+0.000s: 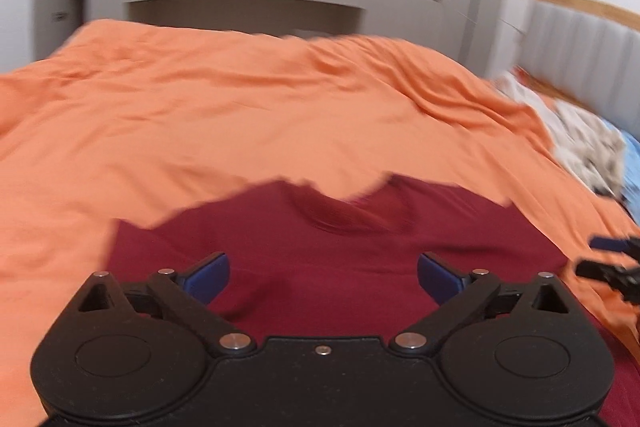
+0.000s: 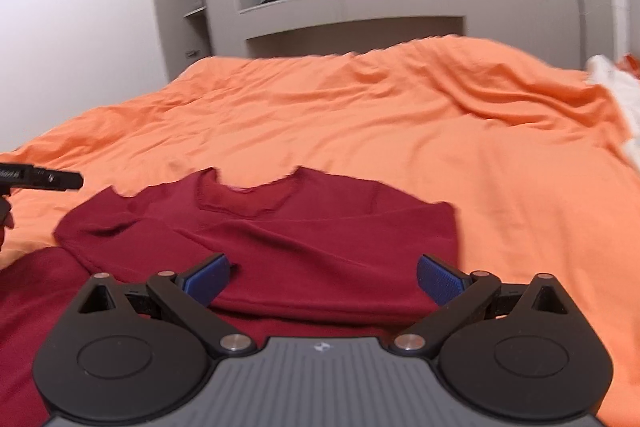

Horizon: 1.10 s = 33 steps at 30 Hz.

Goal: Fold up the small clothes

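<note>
The dark red T-shirt lies spread on the bed's orange duvet, neckline away from me, its far part doubled toward me. My left gripper and right gripper hover above it, jaws wide apart and holding nothing, so the cloth can settle flat, I judge.

A shirt lies on the bed at its near edge, neckline toward the far edge, its lower part folded up over itself. The right gripper hangs over the shirt's near fold, and the left gripper over the shirt's middle; each shows at the other's side. A heap of cloth lies by the bed's right edge, before the headboard. A shelf unit stands behind the bed's far edge.
</note>
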Each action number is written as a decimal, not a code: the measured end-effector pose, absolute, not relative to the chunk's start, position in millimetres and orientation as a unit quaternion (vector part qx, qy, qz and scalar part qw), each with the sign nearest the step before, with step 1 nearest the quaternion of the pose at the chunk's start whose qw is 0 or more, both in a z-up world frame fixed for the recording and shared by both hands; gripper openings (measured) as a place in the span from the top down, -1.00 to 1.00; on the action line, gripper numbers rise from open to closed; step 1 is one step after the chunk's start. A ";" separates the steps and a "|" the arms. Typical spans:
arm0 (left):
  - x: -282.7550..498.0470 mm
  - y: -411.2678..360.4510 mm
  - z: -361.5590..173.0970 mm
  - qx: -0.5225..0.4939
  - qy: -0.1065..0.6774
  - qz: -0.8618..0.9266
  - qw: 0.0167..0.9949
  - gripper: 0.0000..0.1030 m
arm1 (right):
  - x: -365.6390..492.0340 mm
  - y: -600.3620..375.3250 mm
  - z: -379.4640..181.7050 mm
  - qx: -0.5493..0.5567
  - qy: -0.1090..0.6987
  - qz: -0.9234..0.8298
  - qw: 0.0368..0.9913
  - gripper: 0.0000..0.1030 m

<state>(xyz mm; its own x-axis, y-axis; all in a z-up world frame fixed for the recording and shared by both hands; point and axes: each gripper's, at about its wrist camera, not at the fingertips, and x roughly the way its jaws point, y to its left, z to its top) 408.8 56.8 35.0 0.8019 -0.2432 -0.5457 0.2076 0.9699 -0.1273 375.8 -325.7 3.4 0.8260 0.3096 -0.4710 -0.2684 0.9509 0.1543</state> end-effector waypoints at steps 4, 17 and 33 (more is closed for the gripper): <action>414.1 104.6 41.4 -0.070 0.287 -0.058 0.954 -0.99 | 396.7 -303.4 7.0 0.040 0.280 0.190 0.940 -0.78; 422.9 199.4 10.9 -0.206 0.334 0.026 0.920 -0.95 | 446.9 -244.5 -24.5 0.073 0.364 0.251 0.894 -0.14; 437.4 187.1 -12.7 -0.174 0.402 0.016 0.899 -0.43 | 446.1 -241.4 -26.2 0.083 0.346 0.241 0.903 0.87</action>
<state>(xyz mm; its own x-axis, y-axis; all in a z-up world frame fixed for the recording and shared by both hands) 437.4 187.1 -12.7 0.6762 -0.1108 -0.7284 -0.1690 0.9390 -0.2997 446.1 -241.4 -26.2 0.6439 0.4928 -0.5852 -0.3786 0.8699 0.3160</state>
